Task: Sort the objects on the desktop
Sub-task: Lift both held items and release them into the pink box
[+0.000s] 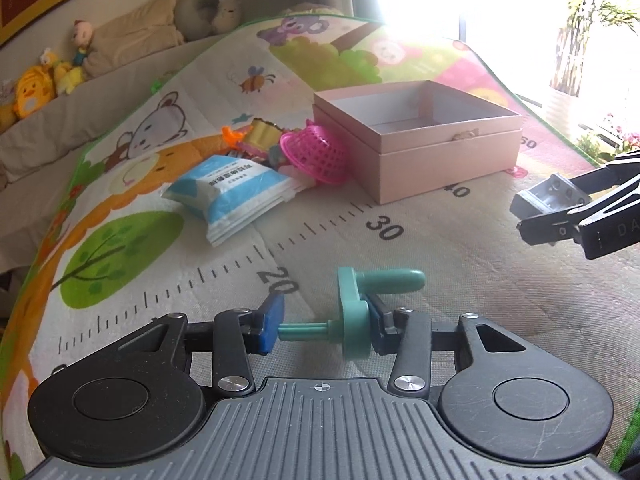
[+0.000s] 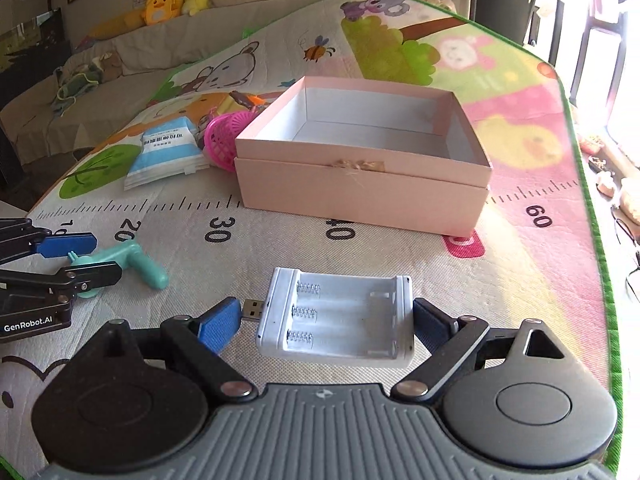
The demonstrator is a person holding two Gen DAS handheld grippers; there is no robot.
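- On a printed children's play mat point(image 2: 280, 240) with a ruler strip of numbers, cartoon animals and a green edge: both hand-held grippers work side by side.
- Left gripper point(image 1: 324, 330): blue pads clenched end to end on a teal plastic crank-shaped handle point(image 1: 360, 312). One pad presses the tip of its thin shaft, the other its round flange. The rounded grip sticks out toward the far right.
- In the right wrist view the same teal piece point(image 2: 132, 264) sits low over the mat near the 20 mark, between the left gripper's fingers point(image 2: 66, 244).
- Right gripper point(image 2: 326, 326): jaws wide, grasping a white plastic battery holder with a USB plug point(image 2: 340, 320). Left pad meets the plug's metal end; right pad sits against the casing's far end.
- Holder's open side faces up; three spring bays visible. It appears lifted off the mat, a shadow beneath it.
- From the left wrist view, the right gripper enters at the right edge with the holder point(image 1: 552, 196) at its tips.
- Pink open cardboard box point(image 2: 360, 160) stands beyond both grippers, across the 40 mark, interior bare and white.
- Left of the box: magenta plastic mesh basket point(image 1: 316, 152) tipped on its side, touching the box wall.
- Blue-and-white sealed packet point(image 1: 232, 196) lies flat in front of the basket.
- Small orange and yellow toys point(image 1: 252, 136) are heaped behind the packet.
- Background: plush toys point(image 2: 168, 0) along a beige sofa back.
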